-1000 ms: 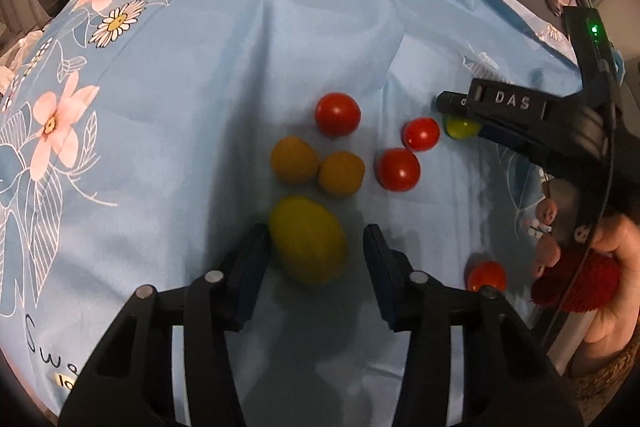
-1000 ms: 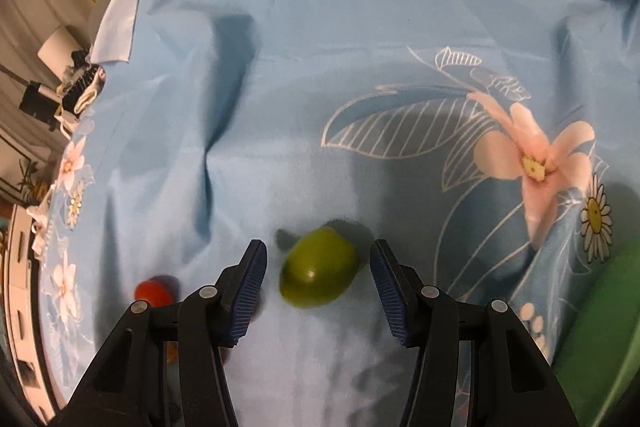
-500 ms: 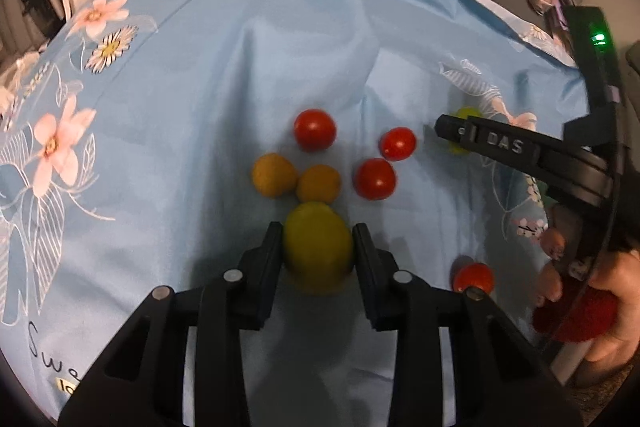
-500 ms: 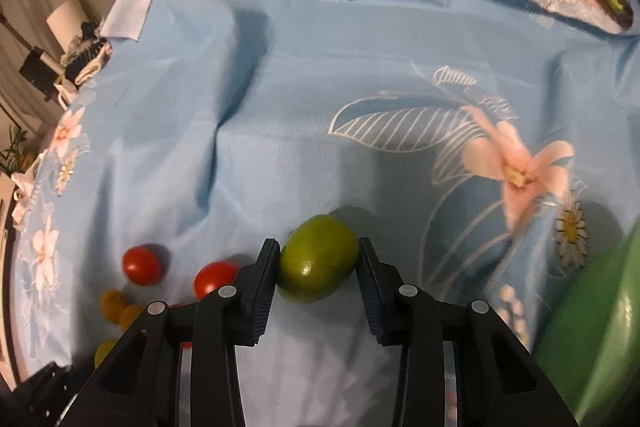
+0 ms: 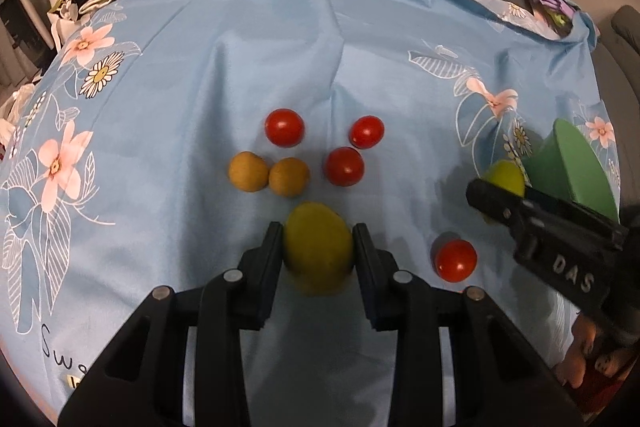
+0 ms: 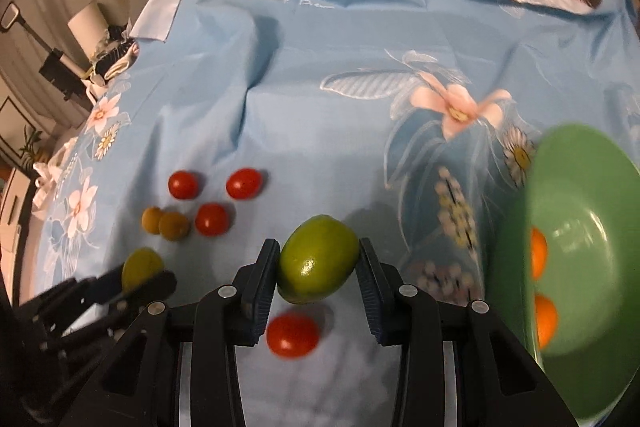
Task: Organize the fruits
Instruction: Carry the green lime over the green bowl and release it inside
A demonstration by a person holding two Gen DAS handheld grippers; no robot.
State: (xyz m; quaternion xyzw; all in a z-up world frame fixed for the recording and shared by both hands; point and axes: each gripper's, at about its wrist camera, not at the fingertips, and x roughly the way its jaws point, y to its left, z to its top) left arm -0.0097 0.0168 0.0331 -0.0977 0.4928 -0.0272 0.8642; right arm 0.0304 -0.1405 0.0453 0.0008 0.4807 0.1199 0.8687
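On the blue floral cloth, a yellow lemon is clamped by the left gripper; only the right wrist view shows two orange fruits inside the green bowl. The glossy green lime, clamped by the right gripper, has been carried nearer the bowl since a second ago.

Green bowl: blurred, cut off at 3 o'clock edge. Two orange fruits inside: partly hidden behind its rim.
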